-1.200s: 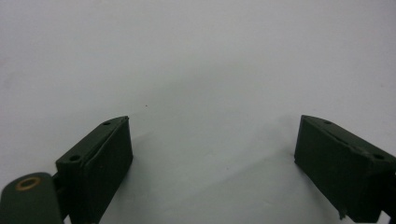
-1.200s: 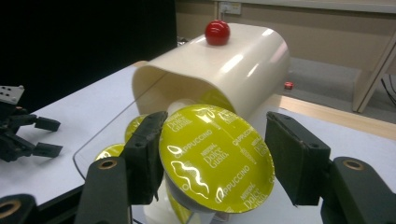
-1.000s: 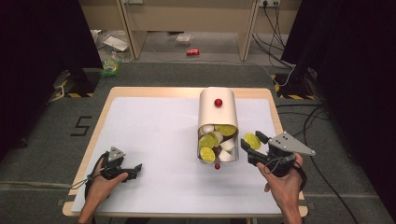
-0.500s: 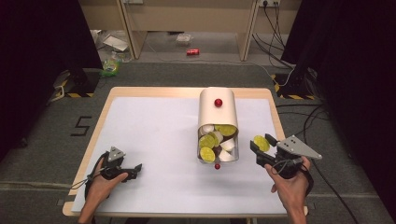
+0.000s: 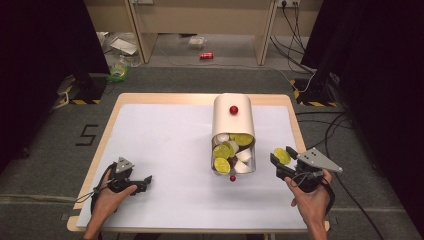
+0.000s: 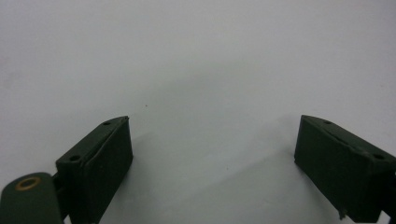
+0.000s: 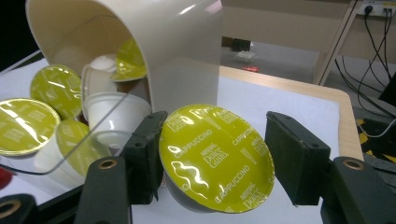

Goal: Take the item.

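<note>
A cream arched capsule holder (image 5: 233, 120) with a red knob (image 5: 233, 109) lies at the table's middle right. Its clear drawer (image 5: 250, 167) is pulled out toward me and holds several yellow-green-lidded and white coffee capsules (image 5: 222, 151). My right gripper (image 5: 281, 159) hovers just right of the drawer, shut on a Cappuccino capsule (image 5: 282, 155) with a yellow-green foil lid. That capsule (image 7: 217, 156) sits between the right gripper (image 7: 217, 161) jaws, lid facing the camera. My left gripper (image 5: 145, 181) rests open at the front left on the white table, nothing between its jaws (image 6: 212, 158).
The white table top (image 5: 165, 145) has a wooden rim. A small red knob (image 5: 232, 178) sticks out at the drawer's front. Cables (image 5: 325, 125) trail off the right side. On the floor beyond lie a red can (image 5: 206, 56) and litter (image 5: 120, 70).
My right gripper, with the capsule in it, has drifted to the right and slightly toward me, away from the drawer. The left gripper has stayed put.
</note>
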### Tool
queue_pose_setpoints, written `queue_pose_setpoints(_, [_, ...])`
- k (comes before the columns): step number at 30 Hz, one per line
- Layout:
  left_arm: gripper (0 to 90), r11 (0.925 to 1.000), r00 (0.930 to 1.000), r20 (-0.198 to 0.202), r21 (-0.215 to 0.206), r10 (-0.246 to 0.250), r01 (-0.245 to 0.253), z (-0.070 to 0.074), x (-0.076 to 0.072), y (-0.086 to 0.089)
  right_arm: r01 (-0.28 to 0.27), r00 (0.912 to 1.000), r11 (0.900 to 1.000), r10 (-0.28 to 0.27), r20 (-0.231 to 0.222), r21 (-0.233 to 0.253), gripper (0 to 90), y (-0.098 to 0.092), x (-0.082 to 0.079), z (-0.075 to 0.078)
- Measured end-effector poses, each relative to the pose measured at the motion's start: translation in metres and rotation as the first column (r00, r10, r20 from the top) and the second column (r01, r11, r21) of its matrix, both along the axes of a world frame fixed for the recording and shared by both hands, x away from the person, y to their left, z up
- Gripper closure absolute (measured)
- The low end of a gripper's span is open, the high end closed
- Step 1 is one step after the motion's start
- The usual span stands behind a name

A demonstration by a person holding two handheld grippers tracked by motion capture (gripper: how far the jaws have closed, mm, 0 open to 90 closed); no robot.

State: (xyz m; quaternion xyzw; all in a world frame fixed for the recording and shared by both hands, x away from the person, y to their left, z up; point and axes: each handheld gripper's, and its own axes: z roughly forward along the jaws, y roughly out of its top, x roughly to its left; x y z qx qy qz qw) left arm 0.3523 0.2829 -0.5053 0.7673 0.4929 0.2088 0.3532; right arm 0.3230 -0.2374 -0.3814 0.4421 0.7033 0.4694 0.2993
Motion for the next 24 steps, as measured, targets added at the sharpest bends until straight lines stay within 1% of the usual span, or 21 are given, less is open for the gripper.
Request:
queue_pose_setpoints(8, [10.5, 1.0000, 1.0000, 0.000, 0.000, 0.000, 0.000, 0.000, 0.000, 0.000, 0.015, 0.9998, 1.000, -0.016, -0.011, -0.015, 41.0, -0.005, 0.005, -0.012])
queue_pose_setpoints(9, [10.5, 1.0000, 1.0000, 0.000, 0.000, 0.000, 0.000, 0.000, 0.000, 0.000, 0.019, 0.9996, 1.000, -0.019, -0.019, -0.016, 41.0, -0.006, 0.007, -0.016])
queue_pose_setpoints(15, [10.5, 1.0000, 1.0000, 0.000, 0.000, 0.000, 0.000, 0.000, 0.000, 0.000, 0.036, 0.9987, 0.999, -0.037, -0.035, -0.027, 41.0, -0.010, 0.012, -0.028])
queue_pose_setpoints(20, [10.5, 1.0000, 1.0000, 0.000, 0.000, 0.000, 0.000, 0.000, 0.000, 0.000, 0.051, 0.9975, 0.998, -0.052, -0.048, -0.026, 41.0, -0.014, 0.015, -0.035])
queue_pose_setpoints(21, [10.5, 1.0000, 1.0000, 0.000, 0.000, 0.000, 0.000, 0.000, 0.000, 0.000, 0.055, 0.9969, 0.998, -0.057, -0.055, -0.033, 41.0, -0.016, 0.016, -0.038])
queue_pose_setpoints(23, [10.5, 1.0000, 1.0000, 0.000, 0.000, 0.000, 0.000, 0.000, 0.000, 0.000, 0.059, 0.9966, 0.998, -0.061, -0.054, -0.036, 41.0, -0.017, 0.017, -0.040])
queue_pose_setpoints(24, [10.5, 1.0000, 1.0000, 0.000, 0.001, 0.000, 0.000, 0.000, 0.000, 0.000, 0.062, 0.9958, 0.997, -0.065, -0.065, -0.038, 41.0, -0.017, 0.018, -0.044])
